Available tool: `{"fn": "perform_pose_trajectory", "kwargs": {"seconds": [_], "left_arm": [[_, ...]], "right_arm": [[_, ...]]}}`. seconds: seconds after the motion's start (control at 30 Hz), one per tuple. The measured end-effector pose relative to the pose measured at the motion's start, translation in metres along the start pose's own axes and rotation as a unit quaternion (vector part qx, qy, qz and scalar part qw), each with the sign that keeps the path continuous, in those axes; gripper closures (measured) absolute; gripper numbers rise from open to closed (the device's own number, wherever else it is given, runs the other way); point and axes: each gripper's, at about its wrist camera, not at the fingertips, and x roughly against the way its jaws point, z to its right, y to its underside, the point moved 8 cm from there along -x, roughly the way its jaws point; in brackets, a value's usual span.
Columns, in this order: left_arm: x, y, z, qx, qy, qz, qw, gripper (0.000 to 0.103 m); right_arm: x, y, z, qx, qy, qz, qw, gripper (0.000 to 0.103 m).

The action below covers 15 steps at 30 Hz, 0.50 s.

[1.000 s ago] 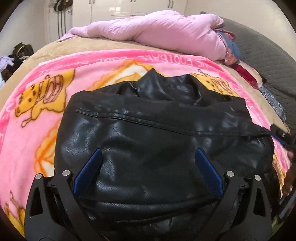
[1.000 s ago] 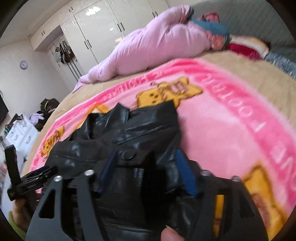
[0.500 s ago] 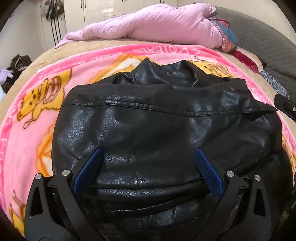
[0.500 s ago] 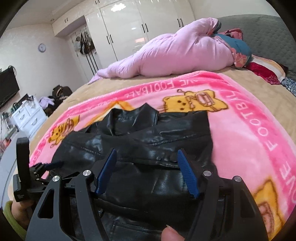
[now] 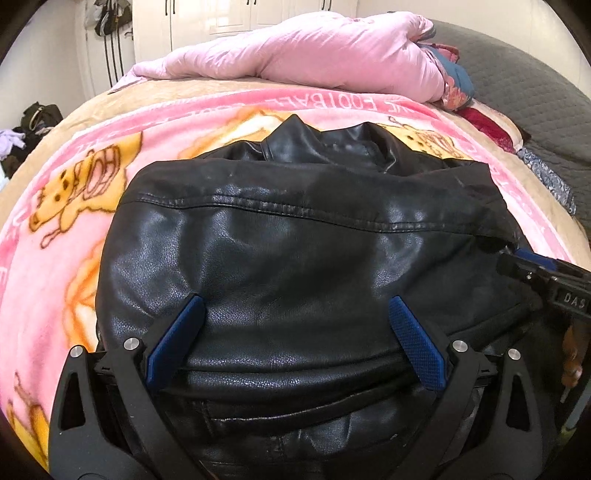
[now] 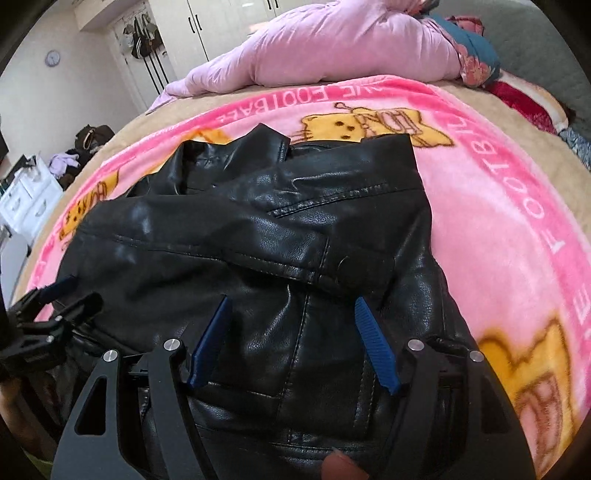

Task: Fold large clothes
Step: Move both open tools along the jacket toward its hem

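A black leather jacket [image 5: 295, 236] lies folded on a pink cartoon blanket [image 5: 55, 229] on the bed; it also shows in the right wrist view [image 6: 258, 236] with a cuff lying across its front. My left gripper [image 5: 295, 310] is open and hovers over the jacket's near part, holding nothing. My right gripper [image 6: 293, 306] is open over the jacket's lower front, holding nothing. The right gripper also shows at the right edge of the left wrist view [image 5: 543, 269], and the left gripper shows at the left edge of the right wrist view [image 6: 51, 306].
A pink quilt [image 5: 314, 59] lies bundled at the far side of the bed, with coloured cloths [image 5: 458, 85] beside it. A grey padded headboard [image 5: 517, 74] stands at the right. White wardrobes [image 6: 207, 22] and a white drawer unit [image 6: 26, 199] stand beyond the bed.
The right gripper has let go of the jacket fold and opened wider above it. The folded top layer now lies flat. The left gripper stays open over the jacket.
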Motion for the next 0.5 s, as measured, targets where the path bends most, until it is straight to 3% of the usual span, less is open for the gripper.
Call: {"fn": "perform_pose_trajectory", "kwargs": {"seconds": [0.43,0.5], "left_arm": [[0.003,0.0,0.001,0.01,-0.002,-0.005,0.9999,0.01],[0.004,0.0,0.001,0.014,0.0,-0.005,0.9999,0.01]], "right_arm": [[0.035,-0.012,0.004,-0.04,-0.043,0.047,0.997,0.035],[0.039,-0.013,0.005,-0.043,-0.048,0.05,0.997,0.024]]}}
